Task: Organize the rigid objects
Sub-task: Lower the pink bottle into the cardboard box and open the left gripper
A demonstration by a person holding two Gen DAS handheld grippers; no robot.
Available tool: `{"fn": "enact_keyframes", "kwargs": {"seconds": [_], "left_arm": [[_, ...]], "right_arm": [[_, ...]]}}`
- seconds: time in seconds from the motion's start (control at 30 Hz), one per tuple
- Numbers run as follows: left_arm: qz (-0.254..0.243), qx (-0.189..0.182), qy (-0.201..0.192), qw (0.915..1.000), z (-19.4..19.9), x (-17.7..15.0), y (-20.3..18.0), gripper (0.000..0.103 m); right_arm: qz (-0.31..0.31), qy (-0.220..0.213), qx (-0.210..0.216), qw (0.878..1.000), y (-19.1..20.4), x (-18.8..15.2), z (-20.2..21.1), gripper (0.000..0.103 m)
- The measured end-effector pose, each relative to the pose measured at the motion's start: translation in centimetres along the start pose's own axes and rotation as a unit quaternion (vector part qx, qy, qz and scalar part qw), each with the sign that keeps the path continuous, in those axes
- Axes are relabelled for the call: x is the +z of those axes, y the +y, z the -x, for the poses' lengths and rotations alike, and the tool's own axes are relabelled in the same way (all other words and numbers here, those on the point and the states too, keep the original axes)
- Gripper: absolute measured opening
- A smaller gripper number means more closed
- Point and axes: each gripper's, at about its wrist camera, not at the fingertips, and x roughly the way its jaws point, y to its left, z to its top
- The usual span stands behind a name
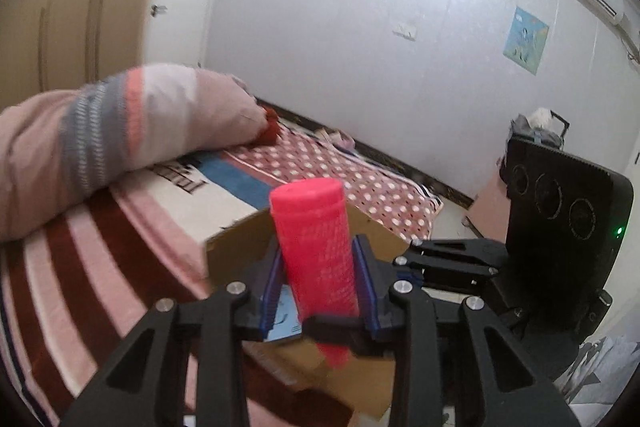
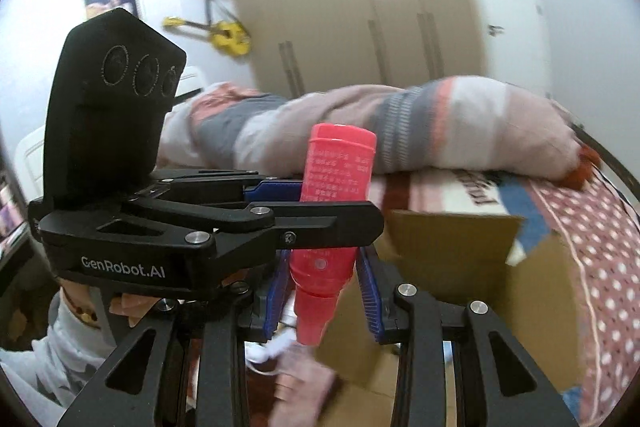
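Note:
A pink plastic bottle (image 1: 316, 251) with printed text is held above an open cardboard box (image 1: 236, 251), flat end up and narrow neck down. My left gripper (image 1: 320, 279) is shut on its body, blue pads pressed on both sides. In the right wrist view the left gripper (image 2: 320, 207) comes in level from the left and clamps the middle of the bottle (image 2: 336, 171). My right gripper (image 2: 324, 291) is shut on the bottle's lower part just above the neck. The box (image 2: 440, 255) lies below and to the right.
The box sits against a bed with a striped blanket (image 1: 100, 267) and a dotted cover (image 1: 344, 171). A rolled pink and grey quilt (image 1: 120, 131) lies across the bed. A wardrobe (image 2: 360, 19) stands behind. A person's sleeve (image 2: 60, 331) shows at the lower left.

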Motion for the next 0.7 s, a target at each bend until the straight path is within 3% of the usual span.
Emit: {"fn": "enact_keyframes", "kwargs": {"seconds": [0.23, 0.47, 0.7], "left_arm": [[0.004, -0.003, 0.058, 0.9983, -6.1, 0.0, 0.0, 0.031], [0.007, -0.003, 0.09, 0.9959, -8.5, -1.1, -0.1, 0.032], [0.004, 0.015, 0.058, 0.9982, -6.4, -1.0, 0.3, 0.066]], "right_arm": [[-0.04, 0.038, -0.024, 0.998, -5.7, -1.5, -1.3, 0.027], [-0.055, 0.071, -0.018, 0.996, -7.3, -3.5, -2.3, 0.027], [-0.054, 0.095, -0.049, 0.993, -7.8, -4.4, -2.8, 0.031]]}}
